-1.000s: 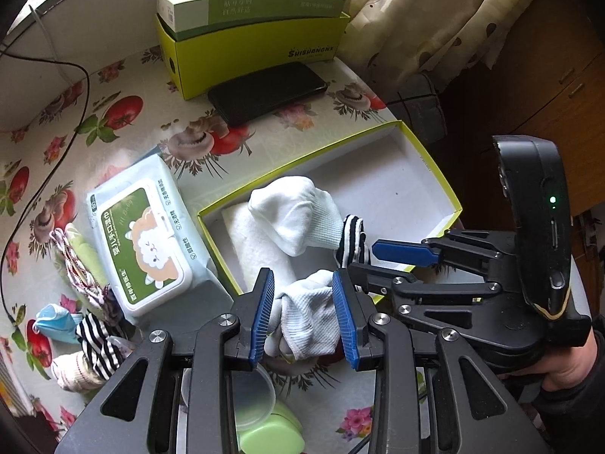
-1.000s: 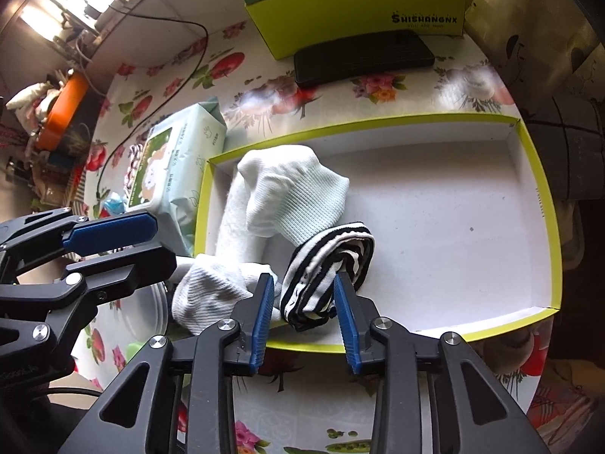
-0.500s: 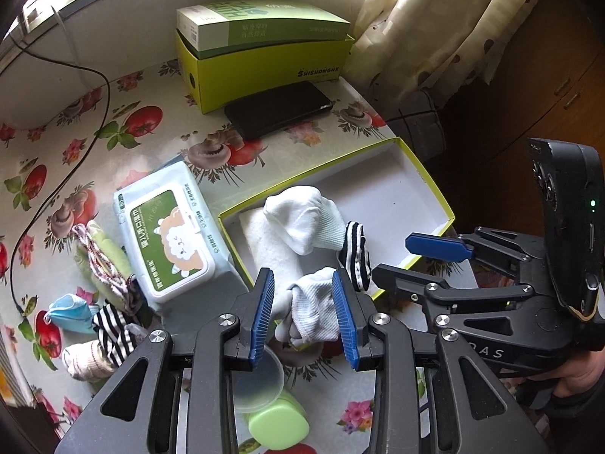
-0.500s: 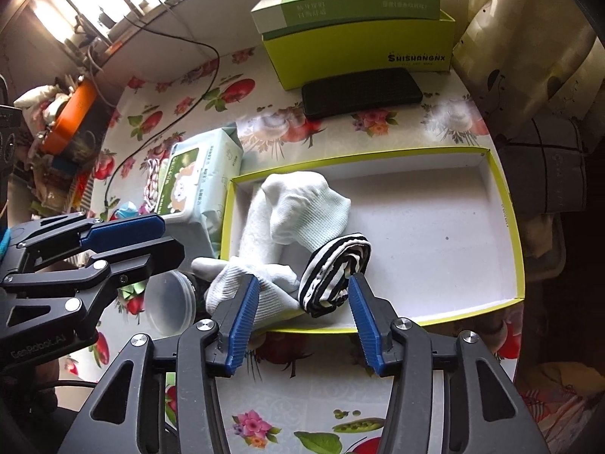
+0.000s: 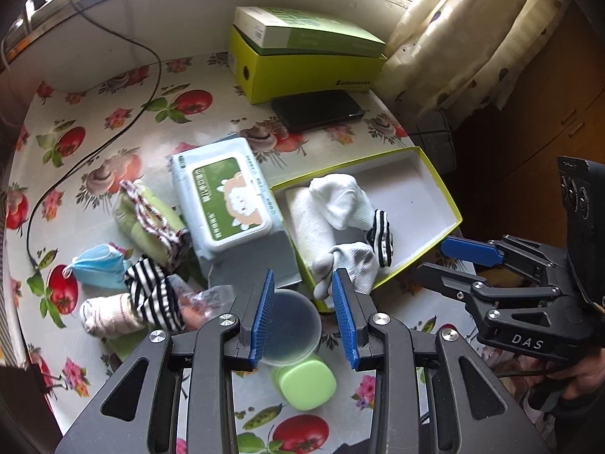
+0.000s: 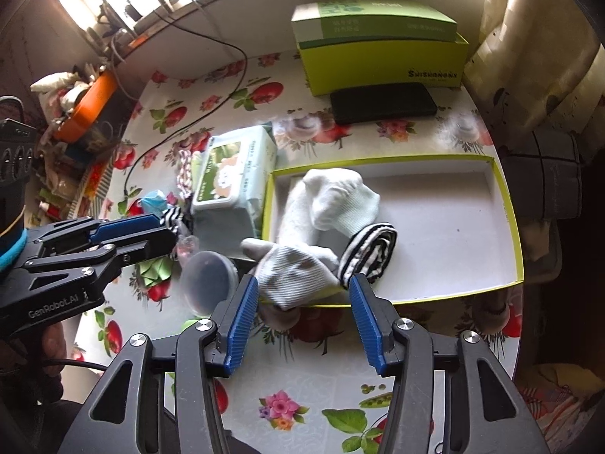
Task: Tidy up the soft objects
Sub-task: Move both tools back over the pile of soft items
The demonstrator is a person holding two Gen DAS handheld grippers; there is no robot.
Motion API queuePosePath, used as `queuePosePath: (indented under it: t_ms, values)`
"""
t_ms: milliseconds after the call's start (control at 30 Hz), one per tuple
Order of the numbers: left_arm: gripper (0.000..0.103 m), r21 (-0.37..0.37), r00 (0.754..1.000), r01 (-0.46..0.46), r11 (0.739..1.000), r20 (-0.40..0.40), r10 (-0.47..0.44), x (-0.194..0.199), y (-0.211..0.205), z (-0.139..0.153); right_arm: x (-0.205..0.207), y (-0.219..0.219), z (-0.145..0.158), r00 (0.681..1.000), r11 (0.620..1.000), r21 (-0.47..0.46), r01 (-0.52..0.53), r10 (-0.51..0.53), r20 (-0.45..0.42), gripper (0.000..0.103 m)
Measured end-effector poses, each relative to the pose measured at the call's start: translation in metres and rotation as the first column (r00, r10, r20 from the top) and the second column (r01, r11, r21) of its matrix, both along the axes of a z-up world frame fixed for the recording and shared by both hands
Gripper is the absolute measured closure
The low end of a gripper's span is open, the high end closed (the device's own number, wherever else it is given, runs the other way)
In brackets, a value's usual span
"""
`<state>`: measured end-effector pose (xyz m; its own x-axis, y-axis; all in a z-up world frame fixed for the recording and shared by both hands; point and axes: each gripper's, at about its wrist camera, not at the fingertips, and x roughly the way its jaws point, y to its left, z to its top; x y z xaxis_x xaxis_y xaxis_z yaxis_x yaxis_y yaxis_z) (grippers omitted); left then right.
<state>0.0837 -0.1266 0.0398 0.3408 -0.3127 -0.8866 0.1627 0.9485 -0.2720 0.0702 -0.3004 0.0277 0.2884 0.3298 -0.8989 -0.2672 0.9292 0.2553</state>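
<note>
A shallow yellow-green tray (image 6: 508, 212) (image 5: 446, 204) holds a white sock (image 6: 332, 196) (image 5: 336, 200) and a rolled black-and-white striped sock (image 6: 372, 251) (image 5: 382, 236). A grey-white sock (image 6: 295, 270) (image 5: 357, 261) hangs over its near left rim. My left gripper (image 5: 304, 316) is open and empty, pulled back above a round lid. My right gripper (image 6: 304, 325) is open and empty, just short of the grey-white sock. More socks (image 5: 151, 295), a green cloth (image 5: 145, 219) and a blue mask (image 5: 100, 265) lie left of the wipes.
A wet-wipes pack (image 5: 225, 200) lies left of the tray. A clear round lid (image 5: 291, 327) and a green container (image 5: 308, 384) sit near the front. A black phone (image 6: 382, 102) and stacked green boxes (image 6: 382, 41) stand at the back. A black cable (image 5: 94, 151) crosses the table.
Both grippers have let go of their socks, opened and pulled back and up from the tray. The grey-white sock now rests on the tray's rim, the striped sock inside.
</note>
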Motion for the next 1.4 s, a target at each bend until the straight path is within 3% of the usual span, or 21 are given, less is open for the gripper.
queuePosePath:
  t_ms: [533,667,800,900,1067,1400]
  values:
    - [0.070,-0.022,0.993,-0.121,0.992,0.009,0.121,-0.028,0.057,0.007,-0.021,0.051,0.027,0.992,0.993,0.001,-0.118,0.118,0.052,0.053]
    - [0.070,-0.027,0.989,-0.150,0.988,0.000,0.150,-0.035,0.070,0.003,-0.016,0.047,0.008,0.994,0.994,-0.037,-0.104,0.105,0.041,0.054]
    - [0.070,-0.022,0.985,-0.171,0.985,-0.014,0.171,-0.041,0.078,-0.001,-0.004,0.045,-0.026,0.995,0.991,-0.082,-0.103,0.103,-0.014,0.078]
    - [0.070,-0.016,0.982,-0.189,0.982,-0.023,0.188,-0.045,0.084,-0.004,0.005,0.051,-0.047,0.991,0.988,-0.077,-0.134,0.131,-0.041,0.087]
    - [0.070,-0.006,0.974,-0.222,0.975,-0.036,0.222,-0.051,0.097,-0.009,0.019,0.056,-0.078,0.987,0.982,-0.120,-0.143,0.134,-0.086,0.089]
    - [0.070,-0.012,0.962,-0.268,0.963,-0.048,0.268,-0.046,0.115,-0.015,0.026,0.053,-0.084,0.984,0.971,-0.189,-0.150,0.128,-0.121,0.089]
